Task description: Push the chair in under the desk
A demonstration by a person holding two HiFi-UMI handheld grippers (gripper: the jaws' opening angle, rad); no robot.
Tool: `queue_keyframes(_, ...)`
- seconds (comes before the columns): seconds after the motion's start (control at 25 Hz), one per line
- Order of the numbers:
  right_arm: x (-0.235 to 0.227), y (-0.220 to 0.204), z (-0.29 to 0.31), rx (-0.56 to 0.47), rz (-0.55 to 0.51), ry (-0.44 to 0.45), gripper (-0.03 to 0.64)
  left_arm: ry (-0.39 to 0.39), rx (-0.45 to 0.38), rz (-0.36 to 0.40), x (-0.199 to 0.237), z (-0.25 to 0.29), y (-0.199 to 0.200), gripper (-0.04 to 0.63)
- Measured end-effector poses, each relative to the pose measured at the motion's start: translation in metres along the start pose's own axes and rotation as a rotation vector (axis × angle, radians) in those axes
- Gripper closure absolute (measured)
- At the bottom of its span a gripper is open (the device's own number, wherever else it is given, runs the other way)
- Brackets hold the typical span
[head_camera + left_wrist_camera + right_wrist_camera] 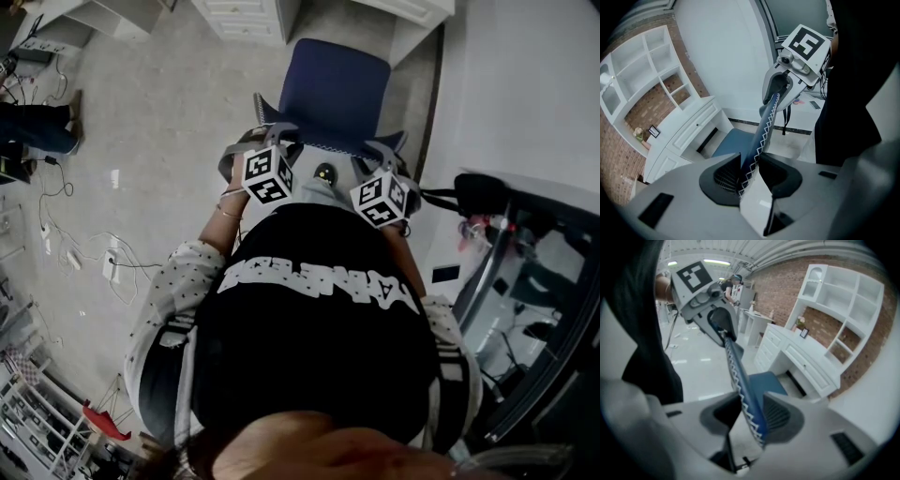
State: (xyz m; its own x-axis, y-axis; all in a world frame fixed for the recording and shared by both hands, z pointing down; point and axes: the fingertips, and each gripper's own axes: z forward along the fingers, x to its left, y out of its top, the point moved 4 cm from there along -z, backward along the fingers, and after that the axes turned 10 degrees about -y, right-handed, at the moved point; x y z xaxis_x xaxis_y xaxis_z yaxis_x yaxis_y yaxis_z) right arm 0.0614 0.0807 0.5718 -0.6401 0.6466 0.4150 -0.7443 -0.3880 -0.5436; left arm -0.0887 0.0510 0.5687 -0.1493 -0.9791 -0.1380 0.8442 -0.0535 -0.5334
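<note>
A blue chair stands facing the white desk (417,11), its seat (333,86) just short of the desk's opening. The thin top edge of its backrest (763,131), blue with white zigzag stitching, runs between both pairs of jaws. My left gripper (749,171) is shut on that edge at its left end, and my right gripper (752,414) is shut on it at the right end. In the head view the left gripper (274,133) and the right gripper (386,152) sit side by side over the backrest, which my body mostly hides.
Cables and a power strip (70,253) lie on the floor at left, beside a standing person's legs (37,127). A black bag (483,192) rests on a white surface at right. White shelves (839,301) rise above the desk against a brick wall.
</note>
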Motion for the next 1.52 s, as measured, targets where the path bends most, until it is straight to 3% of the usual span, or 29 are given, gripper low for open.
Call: queue_keyframes(1.52, -0.061, 0.010, 0.047, -0.001, -0.018, -0.017, 0.451, -0.005, 0.024, -0.004, 0.067, 0.028, 0.024, 0.450)
